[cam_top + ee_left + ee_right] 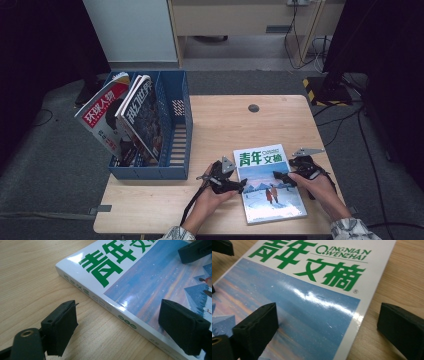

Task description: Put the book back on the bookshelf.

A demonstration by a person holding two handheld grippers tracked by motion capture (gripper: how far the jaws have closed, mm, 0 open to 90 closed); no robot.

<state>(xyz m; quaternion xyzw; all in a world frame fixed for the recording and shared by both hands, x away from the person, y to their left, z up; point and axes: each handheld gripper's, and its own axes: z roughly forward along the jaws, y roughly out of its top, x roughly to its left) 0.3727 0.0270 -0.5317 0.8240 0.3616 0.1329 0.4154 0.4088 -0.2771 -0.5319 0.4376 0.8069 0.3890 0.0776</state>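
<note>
A magazine (267, 182) with green title characters and a blue snowy cover lies flat on the wooden table (225, 125), near its front edge. My left gripper (239, 185) is open at the magazine's left edge; in the left gripper view its jaws straddle the spine of the magazine (130, 277), one over wood and one over the cover. My right gripper (280, 177) is open at the right side, with one jaw over the cover of the magazine (312, 302) and the other over the table beyond its edge. Neither holds anything.
A blue file rack (175, 130) stands at the table's left, with two magazines (122, 117) leaning in it. A small round grommet (253, 108) sits in the tabletop at the back. Cables and a dark stand (330, 75) lie on the floor beyond.
</note>
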